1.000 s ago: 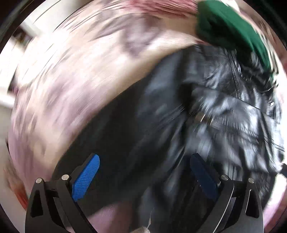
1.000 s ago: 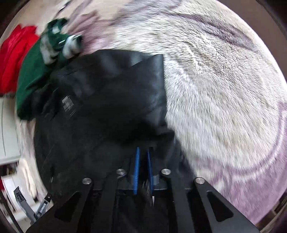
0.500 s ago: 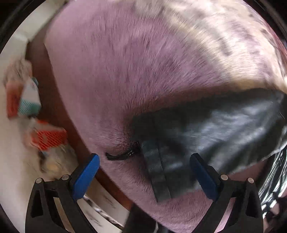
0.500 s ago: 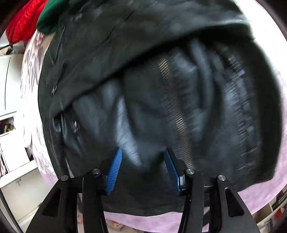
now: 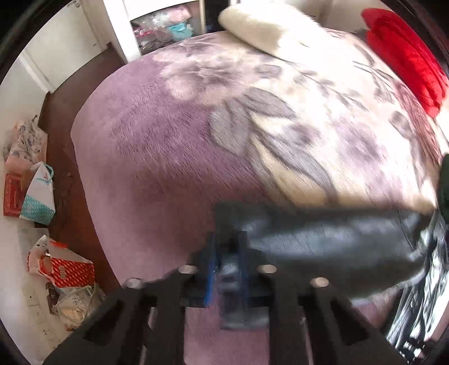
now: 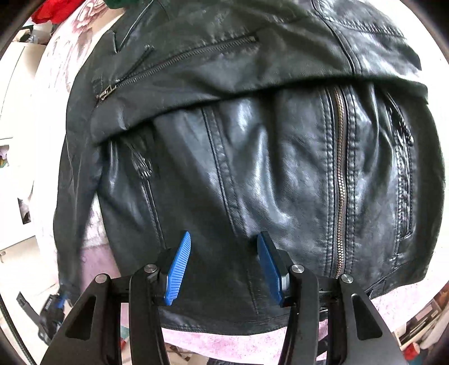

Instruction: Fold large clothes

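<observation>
A black leather jacket [image 6: 252, 157] lies front-up on the bed, with one sleeve folded across its chest and a metal front zip on the right. My right gripper [image 6: 223, 252] is open just above the jacket's lower hem, empty. My left gripper [image 5: 228, 266] is shut on the cuff of the jacket's other sleeve [image 5: 322, 241], which stretches off to the right over the blanket. The left gripper also shows small at the lower left of the right wrist view [image 6: 54, 308].
The bed has a fluffy purple and cream floral blanket [image 5: 196, 126]. A red garment [image 5: 407, 53] and a white pillow [image 5: 261, 25] lie at the far end. Bags and boxes [image 5: 36, 196] sit on the floor left of the bed.
My left gripper has closed on the sleeve cuff and lifted back. My right gripper has let go of the jacket, opened and pulled back to the hem.
</observation>
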`<state>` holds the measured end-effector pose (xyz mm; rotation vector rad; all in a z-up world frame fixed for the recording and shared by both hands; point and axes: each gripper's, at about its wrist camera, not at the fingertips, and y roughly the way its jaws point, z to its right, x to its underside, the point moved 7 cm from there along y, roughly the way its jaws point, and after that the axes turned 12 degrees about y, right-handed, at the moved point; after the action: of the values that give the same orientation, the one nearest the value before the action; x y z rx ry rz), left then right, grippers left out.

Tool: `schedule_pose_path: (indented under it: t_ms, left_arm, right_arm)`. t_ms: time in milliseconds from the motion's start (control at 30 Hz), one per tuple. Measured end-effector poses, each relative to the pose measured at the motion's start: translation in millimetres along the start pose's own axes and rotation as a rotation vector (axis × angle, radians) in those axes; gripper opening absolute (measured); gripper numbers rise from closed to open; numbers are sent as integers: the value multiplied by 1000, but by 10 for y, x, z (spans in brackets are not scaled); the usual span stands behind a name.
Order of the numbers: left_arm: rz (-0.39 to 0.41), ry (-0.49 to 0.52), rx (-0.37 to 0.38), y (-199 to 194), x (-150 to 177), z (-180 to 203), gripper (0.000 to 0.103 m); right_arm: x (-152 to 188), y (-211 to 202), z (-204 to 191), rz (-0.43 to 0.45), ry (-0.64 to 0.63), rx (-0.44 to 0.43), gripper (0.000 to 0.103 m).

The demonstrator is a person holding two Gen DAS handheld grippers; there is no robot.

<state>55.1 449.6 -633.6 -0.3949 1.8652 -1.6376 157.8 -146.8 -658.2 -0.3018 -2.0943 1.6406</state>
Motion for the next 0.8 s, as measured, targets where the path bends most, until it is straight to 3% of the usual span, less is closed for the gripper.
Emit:
schedule_pose_path:
  t_ms: [100, 167, 200, 267, 333, 367, 500, 600, 633, 767, 800]
  left_arm:
    - [-121, -106, 117, 241, 57, 17, 4]
    - [-151, -187, 213, 223, 151, -42, 6]
    - [-158, -222, 251, 175, 226, -58, 7]
    - [-181, -281, 321, 88, 402, -18, 20]
    - [-206, -333, 374, 36, 612, 92, 86]
    - [-211, -349, 386, 13, 680, 171, 94]
    - [-220, -441, 433, 65, 962, 459, 95]
    - [-205, -557, 450, 320, 965, 575, 95]
    - [-185, -590, 435, 369, 917, 559, 95]
    - [-46, -715, 238, 396, 712, 418, 92]
    - [-18, -729, 187, 377, 666, 383, 73]
  right_arm:
    - [-75, -2, -147, -4, 13, 9, 52]
    - [-113, -7, -191, -6, 21, 6, 52]
    - [-315, 36, -278, -9, 36, 0, 52]
    - [-375, 16, -319, -3, 46, 4, 52]
    - [-493, -12, -389, -2, 53, 10, 52]
    - [-536, 25, -441, -2, 56, 17, 52]
    - [-673, 91, -463, -3, 69, 40, 52]
    - [-669, 211, -596, 14, 55, 48, 52]
    - [-678, 202, -633, 21, 45, 51, 52]
    - [-606, 215, -743, 51, -21, 69, 52]
    - [-592, 213, -765, 63, -55, 87, 52]
